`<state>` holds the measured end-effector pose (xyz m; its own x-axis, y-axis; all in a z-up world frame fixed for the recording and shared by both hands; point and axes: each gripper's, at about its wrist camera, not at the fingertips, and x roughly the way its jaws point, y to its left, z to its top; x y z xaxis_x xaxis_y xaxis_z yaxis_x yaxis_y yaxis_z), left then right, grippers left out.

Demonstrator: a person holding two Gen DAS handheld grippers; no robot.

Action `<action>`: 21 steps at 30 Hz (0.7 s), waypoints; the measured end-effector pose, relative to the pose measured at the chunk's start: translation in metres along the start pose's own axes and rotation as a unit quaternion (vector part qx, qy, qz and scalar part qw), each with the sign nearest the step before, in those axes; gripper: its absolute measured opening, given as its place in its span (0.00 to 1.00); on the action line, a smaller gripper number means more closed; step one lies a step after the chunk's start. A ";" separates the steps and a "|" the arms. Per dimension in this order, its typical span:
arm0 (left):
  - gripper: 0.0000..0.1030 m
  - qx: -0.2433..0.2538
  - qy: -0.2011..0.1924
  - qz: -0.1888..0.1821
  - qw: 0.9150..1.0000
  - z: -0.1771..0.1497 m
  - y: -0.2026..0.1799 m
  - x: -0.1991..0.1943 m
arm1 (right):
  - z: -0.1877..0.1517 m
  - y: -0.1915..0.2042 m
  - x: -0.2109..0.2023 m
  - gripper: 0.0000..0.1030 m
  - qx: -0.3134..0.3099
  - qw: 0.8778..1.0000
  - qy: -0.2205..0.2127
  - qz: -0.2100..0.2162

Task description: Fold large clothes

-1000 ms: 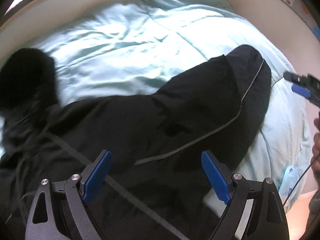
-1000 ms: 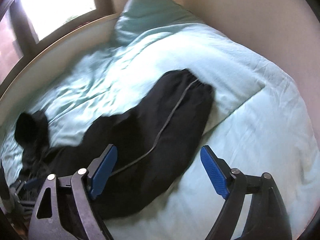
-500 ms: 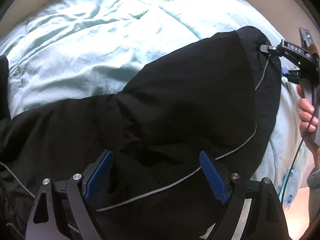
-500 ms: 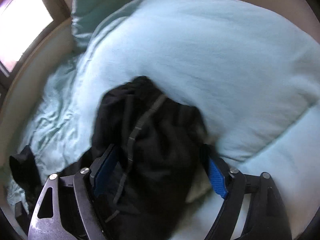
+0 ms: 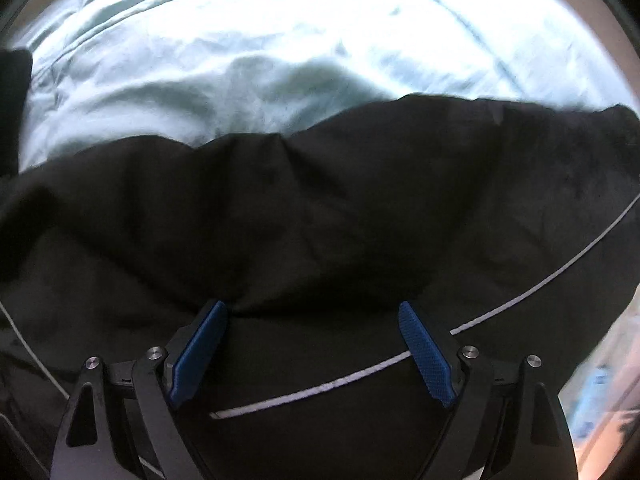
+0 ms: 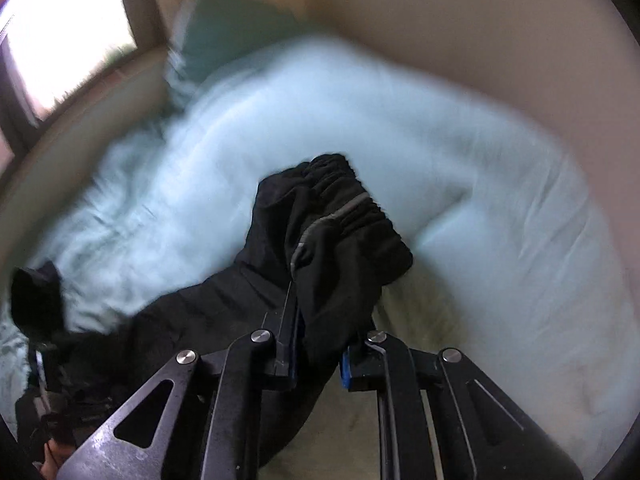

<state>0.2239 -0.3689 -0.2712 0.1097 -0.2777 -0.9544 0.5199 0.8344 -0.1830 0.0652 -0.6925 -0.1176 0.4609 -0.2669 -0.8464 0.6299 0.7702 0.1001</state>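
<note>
A pair of black trousers (image 5: 320, 208) with a thin grey side stripe lies across a pale green quilt (image 5: 240, 48). My left gripper (image 5: 312, 344) is open, its blue pads low over the black cloth near the stripe. My right gripper (image 6: 316, 360) is shut on the elastic cuff end of a trouser leg (image 6: 340, 220) and holds it lifted off the quilt (image 6: 480, 200). The other end of the trousers (image 6: 36, 300) trails away at the left.
A green pillow (image 6: 228, 28) lies at the head of the bed by a beige wall (image 6: 440, 20) and a bright window (image 6: 68, 28). The bed's edge shows at the lower right of the left wrist view.
My right gripper has shut on the trouser cuff and lifted it. My left gripper has dropped lower over the black cloth, still open.
</note>
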 end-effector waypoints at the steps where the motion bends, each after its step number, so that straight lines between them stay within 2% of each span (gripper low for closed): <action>1: 0.86 0.007 -0.003 0.008 1.000 0.000 -0.003 0.000 | -0.002 -0.006 0.017 0.16 0.010 1.000 0.019 0.003; 3: 0.86 0.013 -0.006 0.008 1.000 0.000 -0.006 -0.006 | 0.000 -0.014 0.025 0.16 0.023 0.999 0.030 0.024; 5: 0.86 0.003 -0.017 -0.023 1.000 -0.003 0.002 -0.025 | 0.002 -0.017 0.019 0.16 0.027 0.998 0.034 0.047; 7: 0.86 -0.001 -0.037 -0.039 0.999 -0.010 0.012 -0.049 | 0.001 -0.011 0.003 0.16 0.021 0.996 0.024 0.085; 11: 0.86 -0.006 -0.094 -0.026 0.995 -0.035 0.048 -0.114 | -0.009 0.022 -0.047 0.16 -0.012 0.986 -0.005 0.165; 15: 0.86 -0.042 -0.118 -0.002 0.992 -0.073 0.102 -0.157 | -0.031 0.106 -0.071 0.16 -0.074 0.973 0.007 0.218; 17: 0.86 -0.075 -0.127 0.023 0.989 -0.099 0.138 -0.178 | -0.050 0.159 -0.075 0.16 -0.119 0.963 0.022 0.242; 19: 0.86 -0.106 -0.130 0.049 0.985 -0.119 0.152 -0.185 | -0.071 0.205 -0.076 0.16 -0.155 0.953 0.036 0.256; 21: 0.86 -0.143 -0.134 0.066 0.978 -0.143 0.181 -0.195 | -0.099 0.255 -0.067 0.16 -0.179 0.941 0.074 0.279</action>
<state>0.1753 -0.0959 -0.1516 0.3976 -0.2409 -0.8853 0.2318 0.9600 -0.1571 0.1330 -0.4206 -0.0876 0.5492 0.2993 -0.7802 0.0534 0.9192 0.3902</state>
